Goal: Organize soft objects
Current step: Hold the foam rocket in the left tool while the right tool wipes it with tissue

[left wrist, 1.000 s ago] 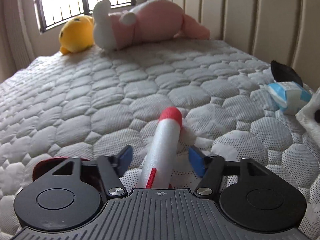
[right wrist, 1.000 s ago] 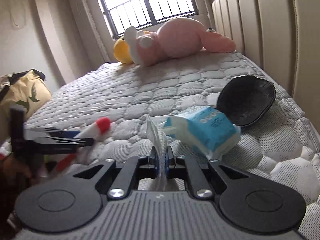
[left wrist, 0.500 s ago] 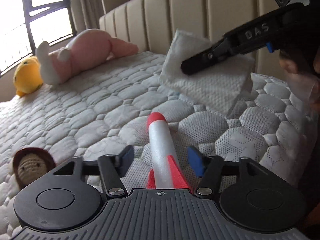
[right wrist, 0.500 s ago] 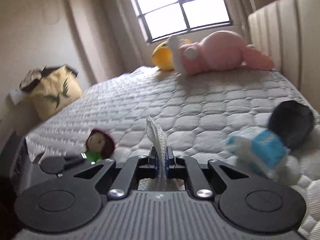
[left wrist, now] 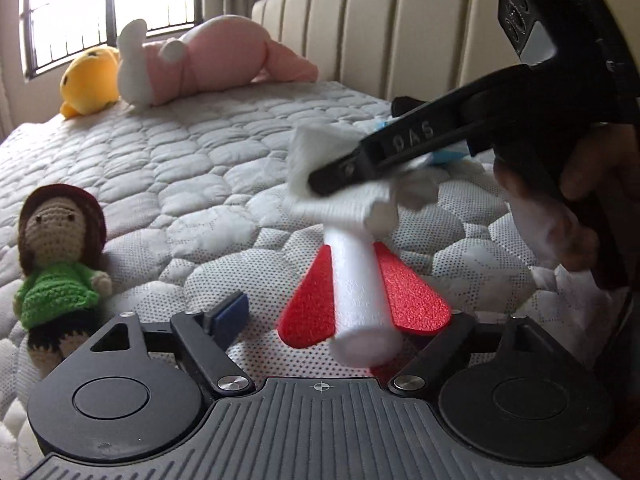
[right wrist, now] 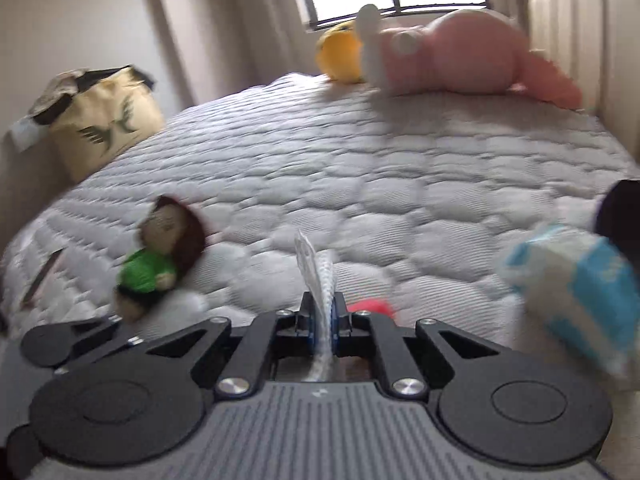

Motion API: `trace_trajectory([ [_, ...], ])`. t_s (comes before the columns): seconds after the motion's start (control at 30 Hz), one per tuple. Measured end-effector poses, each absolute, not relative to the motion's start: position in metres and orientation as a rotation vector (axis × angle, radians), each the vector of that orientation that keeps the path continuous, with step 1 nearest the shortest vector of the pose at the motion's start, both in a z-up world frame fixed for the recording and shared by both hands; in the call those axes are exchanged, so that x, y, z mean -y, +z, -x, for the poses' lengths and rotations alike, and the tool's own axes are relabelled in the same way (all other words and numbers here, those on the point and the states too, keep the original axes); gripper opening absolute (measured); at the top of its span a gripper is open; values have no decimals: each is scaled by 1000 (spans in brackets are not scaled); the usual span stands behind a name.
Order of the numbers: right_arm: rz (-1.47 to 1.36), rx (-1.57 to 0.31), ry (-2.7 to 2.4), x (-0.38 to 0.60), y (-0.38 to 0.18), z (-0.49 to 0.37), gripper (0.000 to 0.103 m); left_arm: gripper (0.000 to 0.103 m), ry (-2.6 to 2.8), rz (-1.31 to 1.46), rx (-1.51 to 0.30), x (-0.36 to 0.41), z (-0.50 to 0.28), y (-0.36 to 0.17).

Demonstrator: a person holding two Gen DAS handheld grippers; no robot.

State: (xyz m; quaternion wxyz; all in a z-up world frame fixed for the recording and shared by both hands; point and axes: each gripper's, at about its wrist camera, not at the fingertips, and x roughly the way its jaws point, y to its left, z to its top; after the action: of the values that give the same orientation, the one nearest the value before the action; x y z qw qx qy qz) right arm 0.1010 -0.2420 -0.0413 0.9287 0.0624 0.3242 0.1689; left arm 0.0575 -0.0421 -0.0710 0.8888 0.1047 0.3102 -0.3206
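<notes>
A white foam rocket [left wrist: 354, 276] with red fins lies on the mattress [left wrist: 192, 168], tail toward me, between the fingers of my left gripper [left wrist: 340, 316]. That gripper is open and does not squeeze the rocket. My right gripper [left wrist: 320, 180] reaches in from the right, shut on a white tissue [left wrist: 320, 204] that rests over the rocket's nose. In the right wrist view the tissue [right wrist: 316, 268] stands up from the shut right gripper [right wrist: 320, 312], with the rocket's red nose [right wrist: 370, 306] just beyond. A crochet doll [left wrist: 60, 248] in a green top lies to the left.
A pink plush [left wrist: 208, 60] and a yellow plush [left wrist: 88, 80] lie at the far end by the window. A blue tissue pack [right wrist: 576, 292] and a black object [right wrist: 620, 208] sit at the right near the headboard [left wrist: 420, 32]. A yellow bag [right wrist: 100, 120] stands beside the bed.
My left gripper has drawn back, so the rocket's tail and fins now show. The right gripper has come down with the tissue onto the rocket's nose.
</notes>
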Motion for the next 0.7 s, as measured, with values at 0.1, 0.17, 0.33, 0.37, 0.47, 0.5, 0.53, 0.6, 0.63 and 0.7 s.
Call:
trace_trajectory([
  [0.1,-144,-671,279,265,-44,-102,9,82,-667,-211,-642,44,-60,-72],
  [0.17,-150,-679,259,273,-47,-99,9,80,-669,-213,-639,47,-61,-72],
  [0.33,-130,-703,226,282,-57,-84,9,64,-666,-240,-619,52,-63,-71],
  [0.37,-123,-708,219,283,-60,-79,9,60,-662,-260,-604,53,-65,-70],
  [0.47,-132,-719,210,288,-66,-64,9,59,-639,-370,-530,57,-72,-66],
  [0.5,-141,-719,209,289,-67,-59,9,59,-639,-390,-517,58,-75,-64],
  [0.53,-150,-718,207,291,-67,-55,9,59,-640,-410,-503,58,-78,-63],
  [0.6,-153,-717,209,292,-67,-47,9,59,-646,-422,-491,58,-83,-58],
  [0.63,-144,-713,209,292,-67,-44,9,60,-655,-395,-504,57,-82,-55],
  [0.7,-130,-705,208,293,-66,-39,9,76,-693,-295,-554,55,-76,-49],
])
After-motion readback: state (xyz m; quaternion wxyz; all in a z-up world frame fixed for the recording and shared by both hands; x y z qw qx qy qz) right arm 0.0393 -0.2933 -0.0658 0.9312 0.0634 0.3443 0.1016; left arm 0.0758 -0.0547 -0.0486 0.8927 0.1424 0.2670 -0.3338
